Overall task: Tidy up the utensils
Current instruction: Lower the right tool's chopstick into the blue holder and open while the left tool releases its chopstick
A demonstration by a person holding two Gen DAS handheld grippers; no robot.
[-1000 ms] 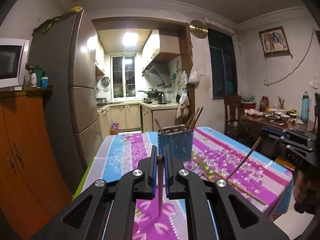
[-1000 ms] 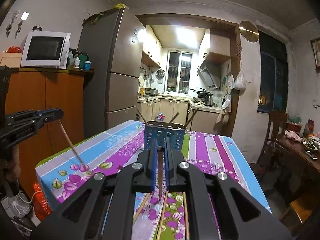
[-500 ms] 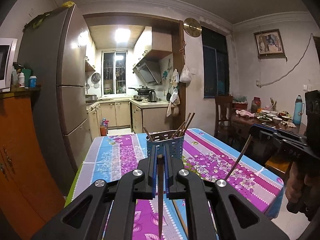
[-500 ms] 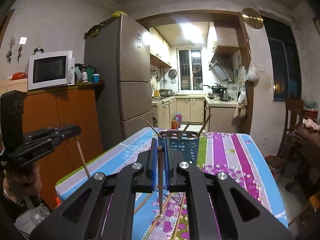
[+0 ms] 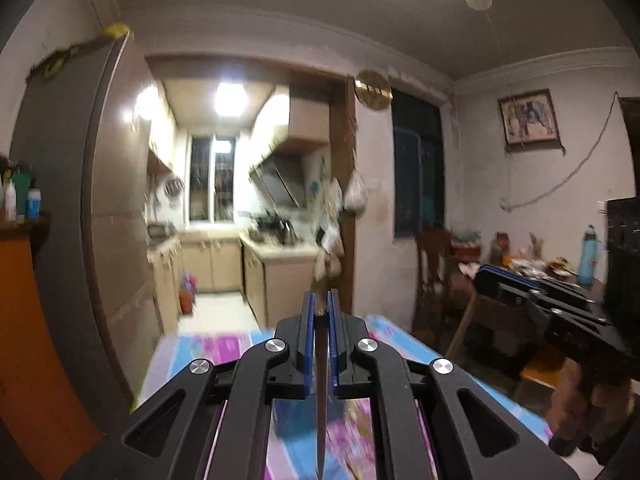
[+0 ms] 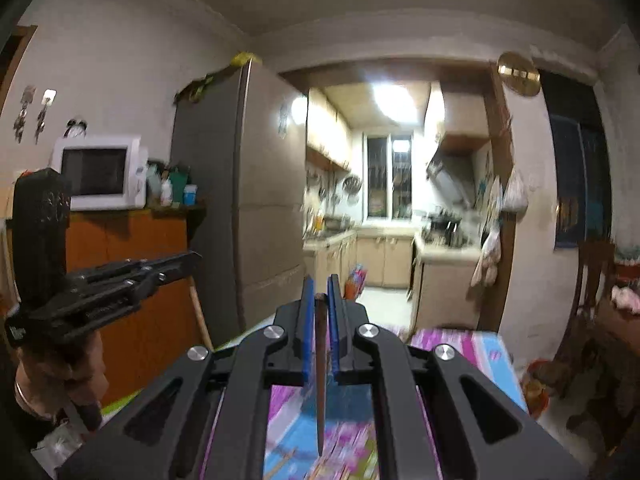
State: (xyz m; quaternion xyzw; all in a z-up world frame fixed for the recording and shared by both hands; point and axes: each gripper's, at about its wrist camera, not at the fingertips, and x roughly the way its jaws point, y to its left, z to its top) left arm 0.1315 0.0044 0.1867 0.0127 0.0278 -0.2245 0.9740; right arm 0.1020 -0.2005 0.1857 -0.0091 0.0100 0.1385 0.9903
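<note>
Matte black tongs with blue inner pads, round silver screws, triangular cut-outs in the arms.

A: The left tool looks like matt black plastic, with smooth blue pads and shiny round metal bolts. The thin brown chopstick in it seems wooden.

B: Same on the right tool, with its dark wooden chopstick. The bench has a glossy flowered pink-and-blue cloth; the tall grey fridge on the left shines smoothly.
</note>
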